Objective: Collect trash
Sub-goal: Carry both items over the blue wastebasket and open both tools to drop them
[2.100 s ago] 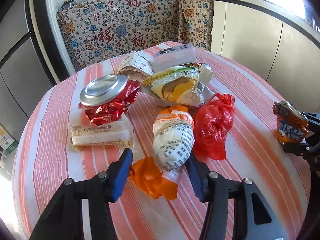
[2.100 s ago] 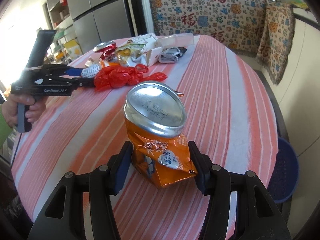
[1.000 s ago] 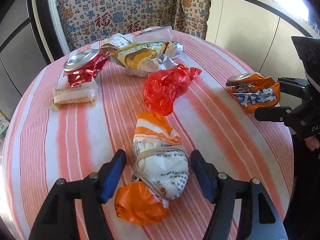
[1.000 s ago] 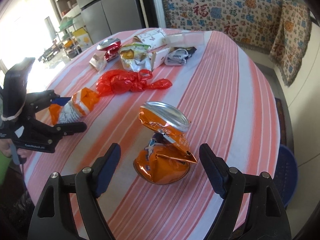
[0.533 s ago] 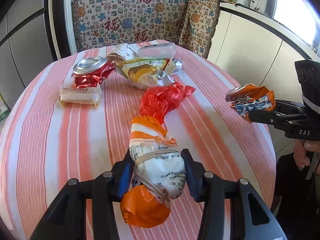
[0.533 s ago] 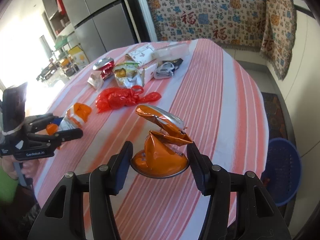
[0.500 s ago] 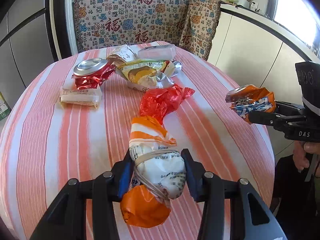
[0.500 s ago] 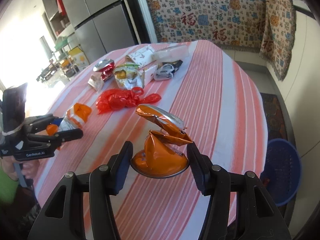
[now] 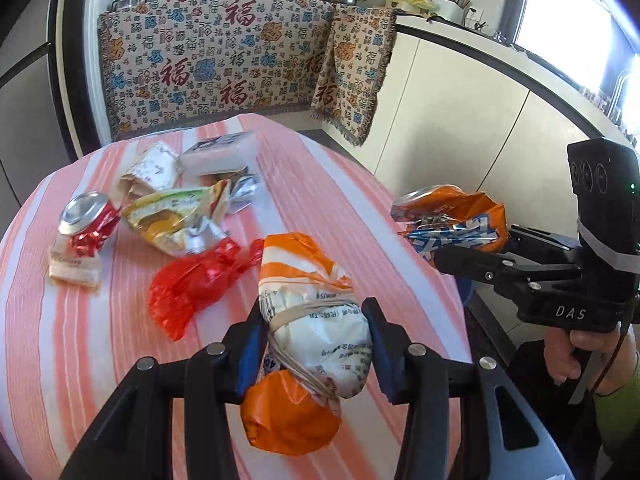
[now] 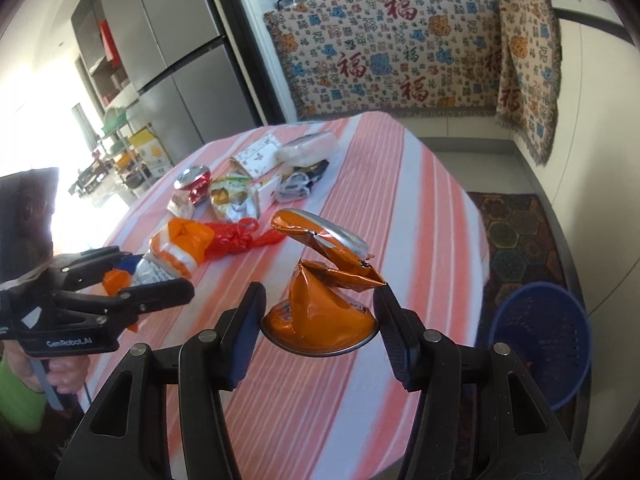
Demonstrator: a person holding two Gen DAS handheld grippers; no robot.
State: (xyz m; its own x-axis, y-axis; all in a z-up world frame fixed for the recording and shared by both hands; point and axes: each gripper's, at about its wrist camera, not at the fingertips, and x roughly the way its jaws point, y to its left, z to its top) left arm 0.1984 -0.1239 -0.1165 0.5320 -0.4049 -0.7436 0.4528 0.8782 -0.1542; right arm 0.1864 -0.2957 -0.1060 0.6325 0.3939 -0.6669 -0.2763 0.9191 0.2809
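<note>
A bundle [image 9: 316, 320] is gripped by the left claw [image 9: 314, 344], a can [image 10: 320, 300] by the right claw [image 10: 320, 332]; the slick crushed can could be dropped short of the bin [image 10: 540, 336].

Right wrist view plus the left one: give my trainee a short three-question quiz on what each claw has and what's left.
1. True or false: the right claw is shut on the crushed orange can.
2. What does the left claw grip? A) red plastic bag B) rubber-banded orange-and-white bundle C) red can
3. Fill in: on the floor right of the table stands a blue ____.

Key: 1 true; 2 B; 3 basket. The red plastic bag and red can lie on the table.
</note>
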